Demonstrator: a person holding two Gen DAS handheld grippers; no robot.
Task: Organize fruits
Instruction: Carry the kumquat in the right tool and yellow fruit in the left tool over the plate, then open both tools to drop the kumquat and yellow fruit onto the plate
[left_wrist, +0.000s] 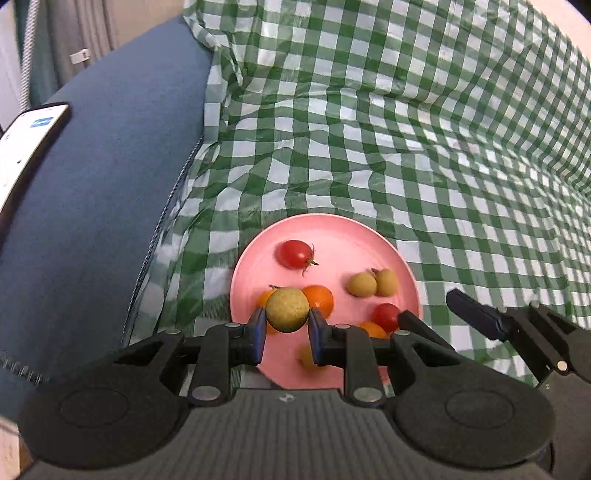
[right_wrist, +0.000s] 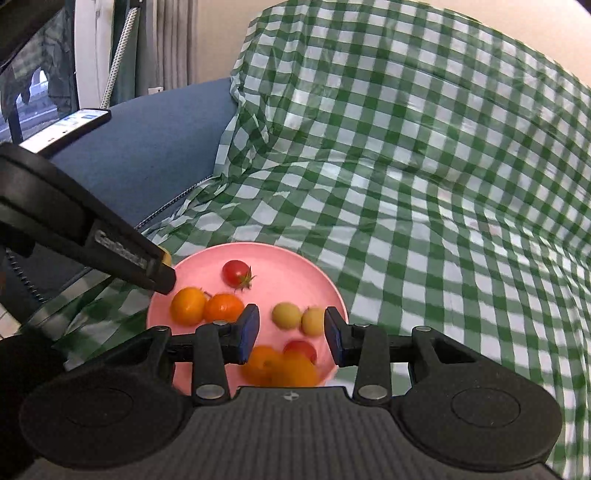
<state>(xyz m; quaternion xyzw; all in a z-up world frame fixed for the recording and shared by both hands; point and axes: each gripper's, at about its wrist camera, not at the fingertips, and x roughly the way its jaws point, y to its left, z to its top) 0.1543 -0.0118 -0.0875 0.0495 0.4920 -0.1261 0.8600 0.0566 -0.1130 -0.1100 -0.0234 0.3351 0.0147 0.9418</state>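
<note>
A pink plate (left_wrist: 343, 232) lies on the green checked cloth and holds red tomatoes (left_wrist: 294, 253), orange fruits (left_wrist: 320, 298) and two yellow-green fruits (left_wrist: 373, 283). My left gripper (left_wrist: 287, 328) is shut on a round yellow-green fruit (left_wrist: 287, 309) above the plate's near left part. My right gripper (right_wrist: 291, 332) is open and empty above the plate (right_wrist: 280, 254), its jaws either side of two yellow-green fruits (right_wrist: 299, 317). Orange fruits (right_wrist: 203, 306) and a red tomato (right_wrist: 236, 272) lie beyond. The right gripper's fingers also show in the left wrist view (left_wrist: 476, 317).
The green checked cloth (left_wrist: 406, 147) covers a soft rumpled surface that rises behind the plate. A blue cushion (left_wrist: 110, 184) lies to the left with a lit phone (left_wrist: 26, 147) on its edge. The left gripper's body (right_wrist: 74, 221) crosses the right wrist view.
</note>
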